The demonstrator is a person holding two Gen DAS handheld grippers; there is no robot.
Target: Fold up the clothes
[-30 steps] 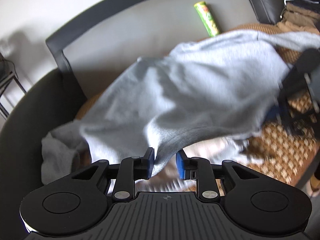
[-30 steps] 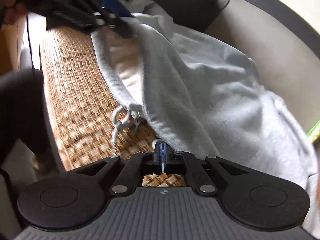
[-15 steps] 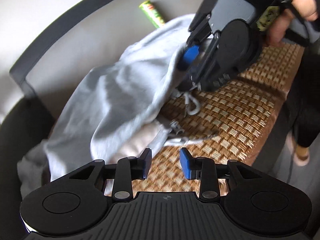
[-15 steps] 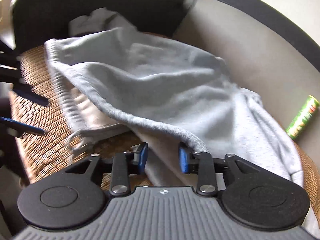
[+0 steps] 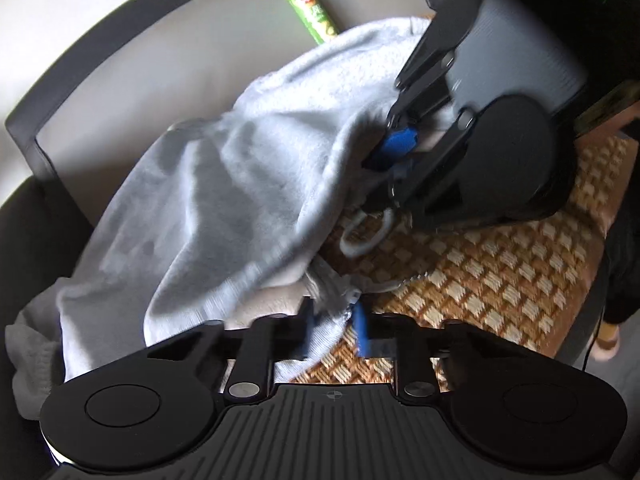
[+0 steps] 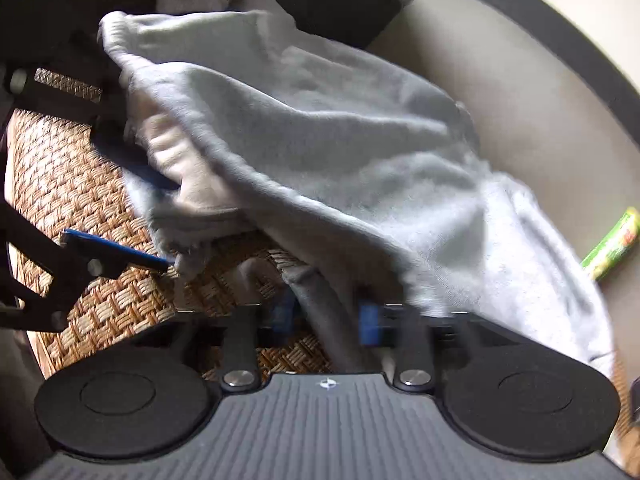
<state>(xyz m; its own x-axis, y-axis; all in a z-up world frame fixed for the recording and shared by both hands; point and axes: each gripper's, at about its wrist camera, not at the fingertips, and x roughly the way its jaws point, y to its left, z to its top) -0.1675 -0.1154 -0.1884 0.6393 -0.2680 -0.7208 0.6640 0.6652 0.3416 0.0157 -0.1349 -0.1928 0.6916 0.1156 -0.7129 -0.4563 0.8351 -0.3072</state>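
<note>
Right now a grey sweatshirt (image 5: 224,184) lies bunched across the woven mat (image 5: 500,280) of a sofa, its far side near a green can (image 5: 314,14). Near the front, the left gripper (image 5: 334,326) has its jaws clamped on the garment's hem. To the right, the right gripper (image 6: 326,316) is closing its jaws around another fold of the hem, not yet pinching it.

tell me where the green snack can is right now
The green cylindrical snack can lies against the sofa's beige back cushion, top centre in the left wrist view, just past the light grey fleece garment; it shows at the right wrist view's right edge.
</note>
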